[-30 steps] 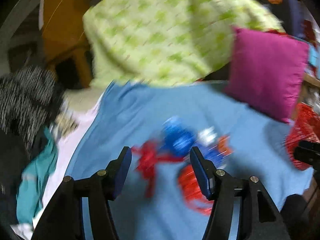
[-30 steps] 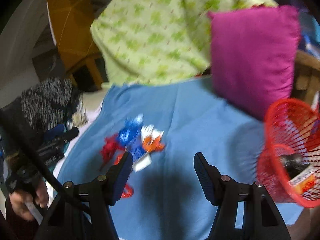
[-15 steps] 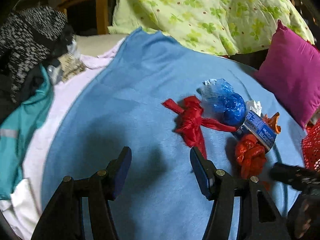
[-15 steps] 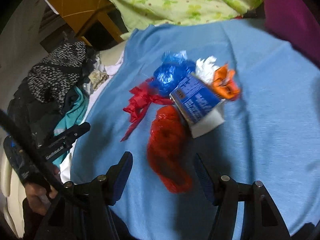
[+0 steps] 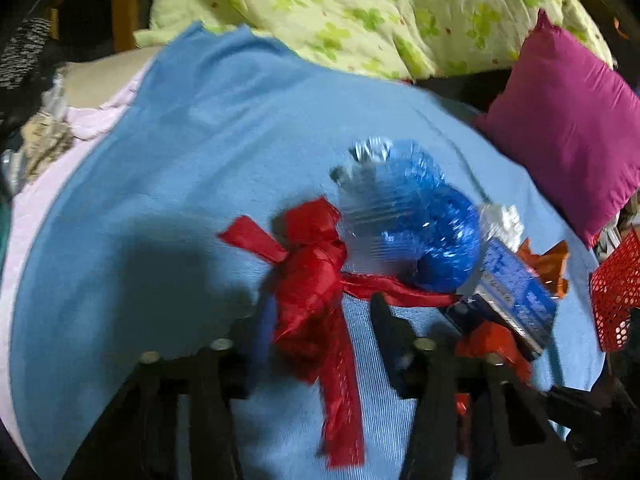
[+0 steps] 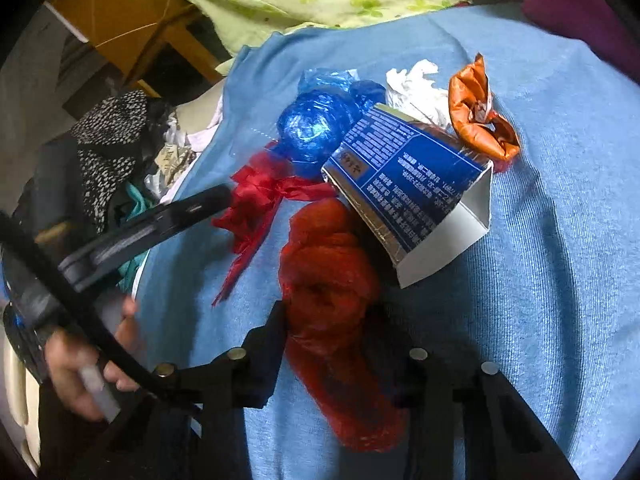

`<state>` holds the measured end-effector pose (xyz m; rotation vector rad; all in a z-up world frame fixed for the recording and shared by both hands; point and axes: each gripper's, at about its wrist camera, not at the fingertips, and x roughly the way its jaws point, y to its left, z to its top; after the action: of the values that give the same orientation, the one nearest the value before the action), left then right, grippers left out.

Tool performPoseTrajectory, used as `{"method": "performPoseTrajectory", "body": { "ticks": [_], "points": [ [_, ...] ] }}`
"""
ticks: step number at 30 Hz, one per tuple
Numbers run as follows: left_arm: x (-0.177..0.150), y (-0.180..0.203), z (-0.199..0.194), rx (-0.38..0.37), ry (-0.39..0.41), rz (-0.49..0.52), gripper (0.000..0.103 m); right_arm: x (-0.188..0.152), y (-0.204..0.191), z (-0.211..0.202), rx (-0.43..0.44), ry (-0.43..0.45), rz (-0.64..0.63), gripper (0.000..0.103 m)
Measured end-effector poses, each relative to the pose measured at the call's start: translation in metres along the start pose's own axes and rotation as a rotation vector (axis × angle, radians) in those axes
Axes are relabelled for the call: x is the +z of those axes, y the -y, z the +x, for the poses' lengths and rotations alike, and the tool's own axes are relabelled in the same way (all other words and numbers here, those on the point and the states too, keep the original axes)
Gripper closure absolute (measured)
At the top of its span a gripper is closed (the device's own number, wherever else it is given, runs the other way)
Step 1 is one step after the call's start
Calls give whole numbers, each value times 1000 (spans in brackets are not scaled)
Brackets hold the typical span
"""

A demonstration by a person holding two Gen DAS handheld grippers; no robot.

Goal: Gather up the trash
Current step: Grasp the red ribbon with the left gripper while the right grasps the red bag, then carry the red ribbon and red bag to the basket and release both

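Observation:
A heap of trash lies on the blue cloth (image 5: 192, 168). A red plastic bag tied like a ribbon (image 5: 312, 276) sits between the fingers of my left gripper (image 5: 322, 320). Its jaws are closing, and a strip of cloth still shows beside the right finger. My right gripper (image 6: 330, 320) is closing too, and both its pads touch a red net bag (image 6: 328, 280). Close behind lie a blue plastic bag (image 6: 316, 128), a blue carton (image 6: 408, 184), white tissue (image 6: 416, 88) and an orange wrapper (image 6: 476, 112).
A red mesh basket (image 5: 616, 300) stands at the cloth's right edge, below a magenta pillow (image 5: 568, 128). A green flowered quilt (image 5: 360, 12) lies at the back. Piled clothes (image 6: 108, 152) are on the left. A hand (image 6: 80, 360) holds the left gripper.
Both grippers have dropped and come close to the trash heap. Their jaws have narrowed, the left around the red ribbon bag, the right onto the red net bag.

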<state>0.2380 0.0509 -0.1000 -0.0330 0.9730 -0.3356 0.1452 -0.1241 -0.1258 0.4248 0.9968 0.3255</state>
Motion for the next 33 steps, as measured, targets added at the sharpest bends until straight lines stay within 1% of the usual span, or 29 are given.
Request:
{"method": "performPoseTrajectory", "body": {
  "ticks": [1, 2, 3, 6, 8, 11, 14, 16, 19, 25, 26, 29, 33],
  "points": [
    [1, 0, 4, 1, -10, -1, 67, -1, -1, -1, 4, 2, -10, 66],
    [1, -1, 10, 1, -19, -7, 75, -3, -1, -2, 9, 4, -21, 66],
    [1, -3, 13, -4, -23, -16, 79, -5, -1, -4, 14, 6, -32, 67],
    [-3, -8, 8, -26, -6, -40, 84, -11, -4, -11, 34, 8, -47, 67],
    [-9, -8, 1, -20, 1, -38, 86, -16, -6, -19, 43, 18, -59, 67],
    [-25, -3, -17, 0, 28, -17, 87, -23, -8, -36, 59, 35, -76, 67],
    [-40, 0, -39, 27, 52, -21, 88, -29, -6, -57, 65, 60, -80, 67],
    [-46, 5, -54, 26, 80, -18, 88, -32, -6, -74, 54, 90, -89, 67],
    [-55, 17, -83, 47, 130, 1, 88, -37, -3, -100, 35, 138, -103, 67],
    [-73, 62, -147, 74, 234, 85, 88, -46, -3, -145, 1, 223, -125, 67],
    [-73, 65, -152, 72, 242, 91, 88, -47, -3, -152, -1, 236, -124, 67],
    [-74, 95, -175, 88, 278, 136, 88, -53, 5, -175, -8, 272, -121, 67],
    [-70, 130, -193, 101, 318, 192, 88, -59, 11, -201, -22, 318, -108, 67]
  ]
}}
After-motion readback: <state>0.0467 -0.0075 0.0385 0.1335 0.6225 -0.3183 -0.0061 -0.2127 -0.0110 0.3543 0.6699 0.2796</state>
